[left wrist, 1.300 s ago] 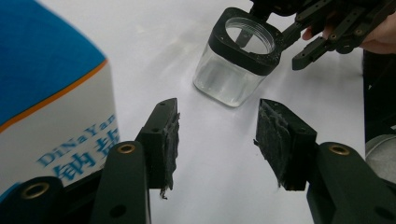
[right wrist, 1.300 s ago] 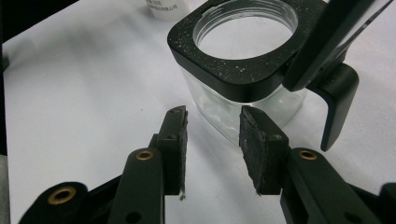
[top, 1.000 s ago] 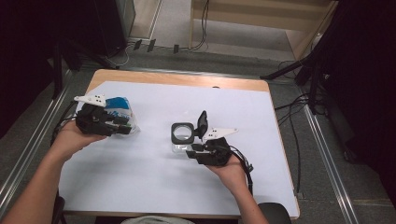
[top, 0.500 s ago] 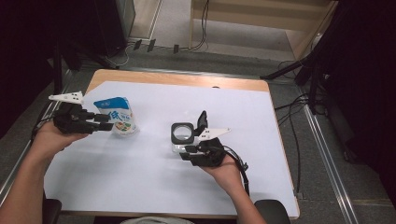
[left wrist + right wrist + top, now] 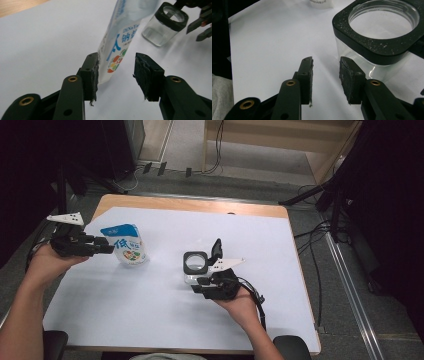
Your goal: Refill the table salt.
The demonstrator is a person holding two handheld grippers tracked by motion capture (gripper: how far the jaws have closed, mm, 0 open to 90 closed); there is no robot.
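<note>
From the high view I am watching the left gripper [image 5: 107, 248] sitting just beside the blue-and-white pouch [image 5: 127, 245], which is standing upright on the white table cover [image 5: 150, 320]; the right gripper [image 5: 200, 282] is resting just in front of the clear jar [image 5: 196, 265], whose black hinged lid [image 5: 216, 249] is standing open — presumably to take whatever the pouch holds. In the left gripper view, I am seeing the jaws partly apart with nothing pressed between them; they have just been closing, and the pouch [image 5: 120, 40] is lying just beyond the pads [image 5: 93, 72], apparently free. In the right gripper view, the jaws are standing narrowly apart and empty, the jar [image 5: 377, 42] just past one pad [image 5: 348, 78] — it is looking empty.
</note>
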